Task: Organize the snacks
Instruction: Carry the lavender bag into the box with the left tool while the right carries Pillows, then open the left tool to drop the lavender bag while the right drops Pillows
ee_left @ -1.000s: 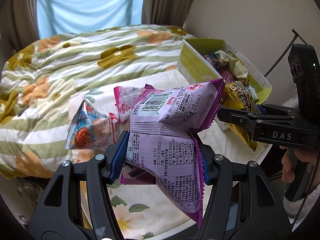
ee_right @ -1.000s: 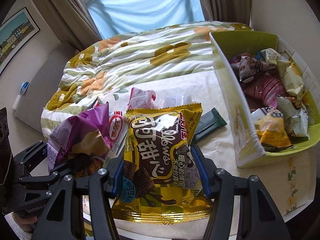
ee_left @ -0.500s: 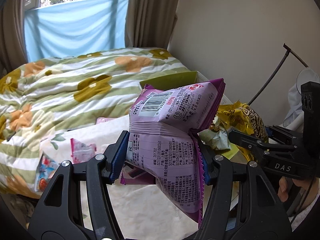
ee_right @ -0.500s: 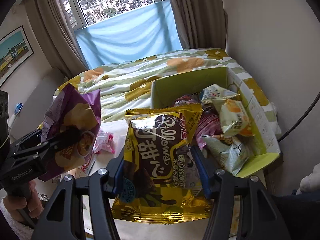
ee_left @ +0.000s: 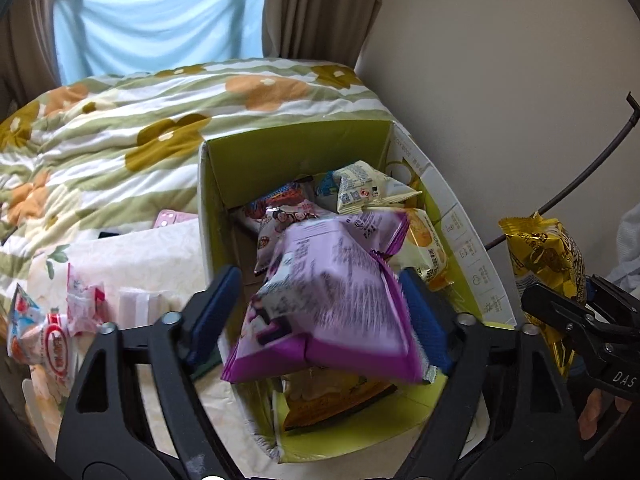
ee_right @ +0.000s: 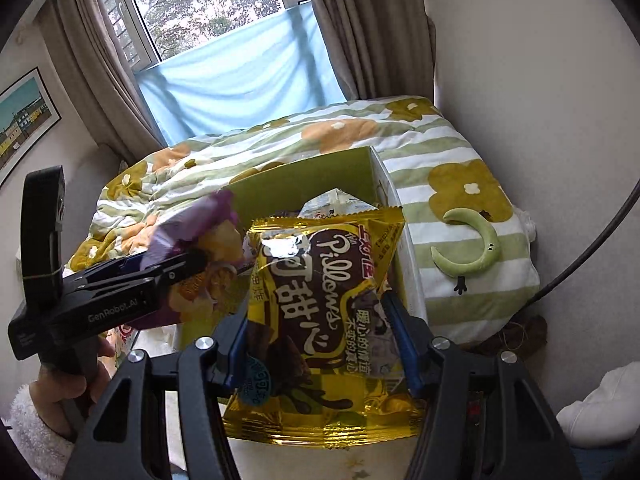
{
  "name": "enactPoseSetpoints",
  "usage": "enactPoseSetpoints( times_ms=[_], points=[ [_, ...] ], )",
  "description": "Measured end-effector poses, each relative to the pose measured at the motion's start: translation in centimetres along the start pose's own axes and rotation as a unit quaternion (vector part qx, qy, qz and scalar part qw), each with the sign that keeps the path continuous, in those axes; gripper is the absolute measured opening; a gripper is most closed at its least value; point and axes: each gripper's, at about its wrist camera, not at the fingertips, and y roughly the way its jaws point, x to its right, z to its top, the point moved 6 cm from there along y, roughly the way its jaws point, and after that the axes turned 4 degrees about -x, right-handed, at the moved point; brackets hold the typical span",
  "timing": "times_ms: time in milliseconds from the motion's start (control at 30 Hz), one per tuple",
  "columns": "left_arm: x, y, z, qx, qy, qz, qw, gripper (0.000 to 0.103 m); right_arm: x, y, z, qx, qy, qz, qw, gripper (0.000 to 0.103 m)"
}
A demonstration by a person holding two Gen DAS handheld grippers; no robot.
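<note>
Left wrist view: the left gripper (ee_left: pixel 320 304) is held over the box (ee_left: pixel 456 216), its fingers just spread, the blurred purple bag (ee_left: pixel 332 300) loose between them. The yellow bag (ee_right: pixel 320 320) is clamped in the right gripper (ee_right: pixel 320 340); it is best released only once centred above the box.

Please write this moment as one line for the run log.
left gripper: jaws just opened, purple bag dropping into green box | right gripper: shut on yellow bag, beside box

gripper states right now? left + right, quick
Left hand-held gripper: open, jaws just opened; purple snack bag between them, unclamped, over the green box.
Right hand-held gripper: shut on yellow snack bag.
</note>
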Motion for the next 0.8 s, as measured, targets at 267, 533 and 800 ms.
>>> enactPoseSetpoints(
  times_ms=[267,533,800],
  points=[
    [-1.6,-1.2,-2.2,-0.004,-0.016,0.024,0.9996,0.102,1.5,1.8,0.5,-0.021,-0.004,0.027,0.999,0.056],
    [-4.9,-5.2,-3.1,0.026,-0.032,0.053,0.9978,0.102,-1.1,3.6,3.8,-0.025,-0.034,0.057,0.997,0.056],
    [-7.8,-6.5,-4.0,0.027,-0.073,0.088,0.9931,0.102,-3.0,8.8,5.8,-0.067,-0.051,0.083,0.993,0.057]
  ],
)
